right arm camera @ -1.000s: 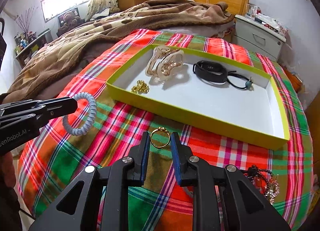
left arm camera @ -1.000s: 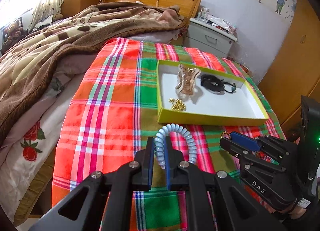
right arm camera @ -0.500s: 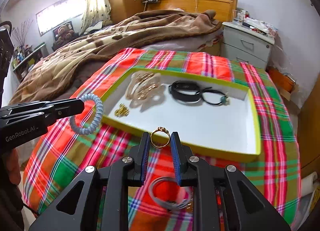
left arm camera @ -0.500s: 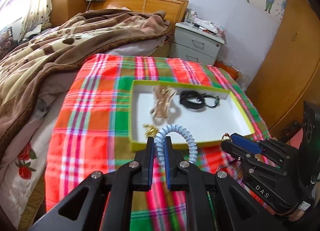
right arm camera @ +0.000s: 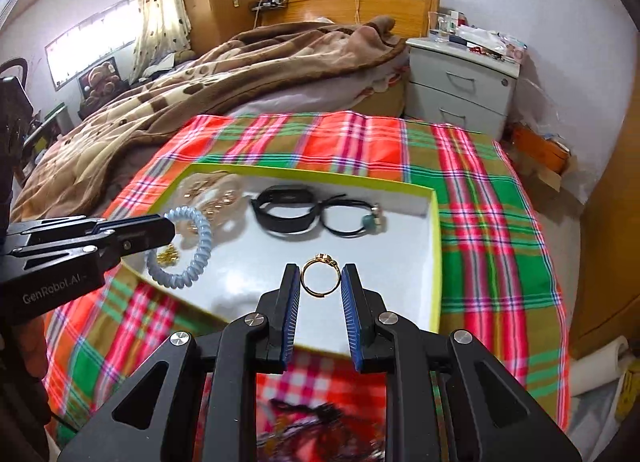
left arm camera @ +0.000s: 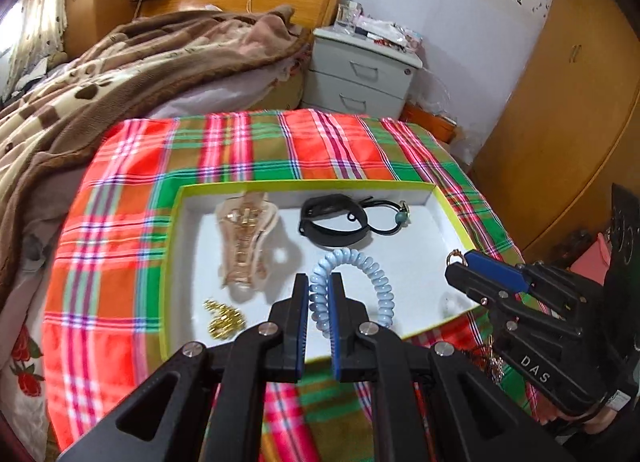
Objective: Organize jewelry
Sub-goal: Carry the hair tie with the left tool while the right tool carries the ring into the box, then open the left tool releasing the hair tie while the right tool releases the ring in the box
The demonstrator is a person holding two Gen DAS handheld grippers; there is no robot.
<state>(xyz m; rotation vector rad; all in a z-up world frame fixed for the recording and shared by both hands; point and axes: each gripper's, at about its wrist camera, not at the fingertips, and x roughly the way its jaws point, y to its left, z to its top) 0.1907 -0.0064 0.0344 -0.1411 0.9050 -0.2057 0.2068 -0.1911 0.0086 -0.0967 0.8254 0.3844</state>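
My left gripper (left arm camera: 319, 286) is shut on a pale blue spiral hair tie (left arm camera: 352, 282) and holds it above the near part of the yellow-rimmed white tray (left arm camera: 440, 221). The hair tie also shows in the right wrist view (right arm camera: 192, 250). My right gripper (right arm camera: 320, 282) is shut on a gold ring (right arm camera: 320, 277) and holds it above the tray's right half (right arm camera: 434, 246). In the tray lie a beige hair claw (left arm camera: 244, 242), a black band (left arm camera: 332, 221), a black cord with a teal bead (left arm camera: 390, 215) and a small gold chain (left arm camera: 224, 320).
The tray rests on a plaid cloth (left arm camera: 120, 229) over a bed. More jewelry lies blurred on the cloth below my right gripper (right arm camera: 320, 430). A brown blanket (left arm camera: 120, 73) is heaped at the back left, and a grey nightstand (left arm camera: 360, 77) stands behind.
Both grippers have risen and moved forward over the tray, each still holding its item. The tray now lies directly below them.
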